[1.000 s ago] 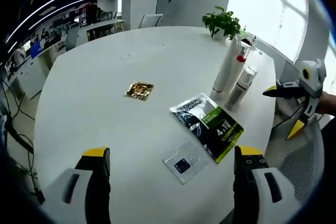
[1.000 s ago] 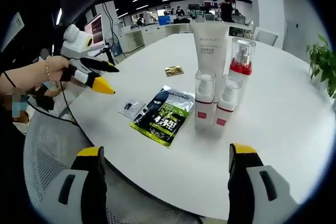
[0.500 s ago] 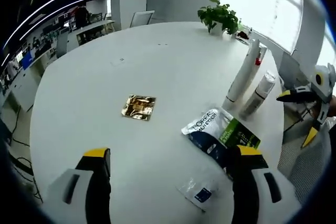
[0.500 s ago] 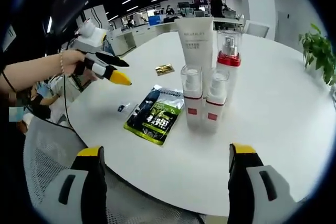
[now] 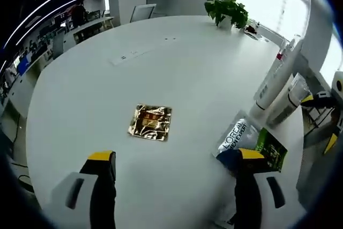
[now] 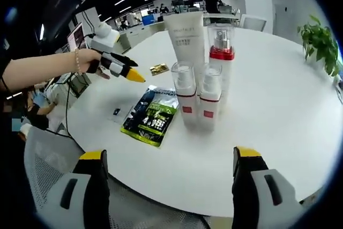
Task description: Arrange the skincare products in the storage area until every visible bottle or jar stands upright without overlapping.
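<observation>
On a round white table [image 6: 278, 111], four skincare containers are seen standing upright in a tight cluster in the right gripper view: a tall white tube [image 6: 186, 38], a pump bottle with a red collar [image 6: 221, 52], and two small clear-capped bottles with red bands [image 6: 184, 92] [image 6: 209, 100] in front. The two small bottles are set just beside each other; whether they touch cannot be told. A dark green and black sachet [image 6: 149, 117] lies flat just left of the cluster, and a small clear packet [image 6: 119, 113] lies beside it.

The right gripper [image 6: 169, 178] is held below the near table edge, well apart from the cluster, with its jaws spread wide and nothing between them.

The left gripper [image 6: 126, 71] is seen from the right gripper view, held in a hand [image 6: 88, 63] above the table's far left side. In the left gripper view, the left gripper [image 5: 171, 159] has its jaws spread wide and empty, poised above the table. A gold foil packet [image 5: 150, 122] lies ahead between the jaws' lines. The sachet [image 5: 252, 142] lies by the right jaw, with the tube [image 5: 273, 81] and bottles beyond it, at the right. A potted plant [image 5: 226, 10] stands at the far edge.
</observation>
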Action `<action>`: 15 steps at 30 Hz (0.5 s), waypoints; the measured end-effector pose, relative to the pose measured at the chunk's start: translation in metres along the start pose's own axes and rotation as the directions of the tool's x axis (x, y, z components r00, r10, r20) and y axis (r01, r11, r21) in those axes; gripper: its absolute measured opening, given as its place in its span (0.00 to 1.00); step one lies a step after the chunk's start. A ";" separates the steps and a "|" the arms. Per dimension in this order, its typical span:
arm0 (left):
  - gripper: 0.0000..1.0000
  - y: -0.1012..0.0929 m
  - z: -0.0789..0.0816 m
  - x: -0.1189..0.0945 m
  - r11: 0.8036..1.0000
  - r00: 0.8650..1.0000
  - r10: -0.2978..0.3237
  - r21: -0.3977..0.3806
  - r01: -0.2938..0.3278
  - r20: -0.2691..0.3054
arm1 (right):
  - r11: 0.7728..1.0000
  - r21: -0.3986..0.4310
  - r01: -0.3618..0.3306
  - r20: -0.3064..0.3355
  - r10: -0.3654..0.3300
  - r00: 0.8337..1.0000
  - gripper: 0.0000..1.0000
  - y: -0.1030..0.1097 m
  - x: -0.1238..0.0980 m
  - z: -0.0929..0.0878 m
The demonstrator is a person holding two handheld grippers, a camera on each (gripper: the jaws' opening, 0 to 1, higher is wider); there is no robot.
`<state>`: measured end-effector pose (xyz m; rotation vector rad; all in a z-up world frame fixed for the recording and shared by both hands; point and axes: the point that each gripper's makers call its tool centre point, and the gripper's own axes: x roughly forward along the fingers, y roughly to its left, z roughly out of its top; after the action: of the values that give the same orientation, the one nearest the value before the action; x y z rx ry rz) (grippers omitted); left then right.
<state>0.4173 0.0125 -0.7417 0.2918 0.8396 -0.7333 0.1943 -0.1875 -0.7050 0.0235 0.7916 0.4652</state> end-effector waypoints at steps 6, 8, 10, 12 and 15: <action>0.86 0.017 0.013 0.019 1.000 1.000 0.012 0.006 -0.012 0.013 | 1.000 0.001 -0.001 0.003 0.001 1.000 0.96 0.000 0.001 0.000; 0.85 0.021 0.017 0.023 1.000 1.000 0.015 0.017 -0.016 0.013 | 1.000 0.008 -0.003 -0.005 0.003 1.000 0.96 0.000 0.002 -0.001; 0.83 0.024 0.016 0.027 1.000 1.000 0.016 0.011 -0.016 -0.008 | 1.000 0.010 0.001 -0.008 -0.001 1.000 0.96 -0.001 0.001 -0.001; 0.80 0.026 0.019 0.032 1.000 1.000 0.011 0.013 -0.010 -0.008 | 1.000 0.012 0.003 -0.010 -0.003 1.000 0.96 -0.001 0.001 -0.001; 0.78 0.028 0.019 0.038 0.999 0.999 0.014 0.031 -0.013 -0.033 | 1.000 0.015 0.002 -0.016 -0.002 1.000 0.96 -0.001 0.002 -0.002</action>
<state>0.4644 0.0052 -0.7600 0.3377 0.8575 -0.7308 0.1942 -0.1879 -0.7076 0.0327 0.8103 0.4584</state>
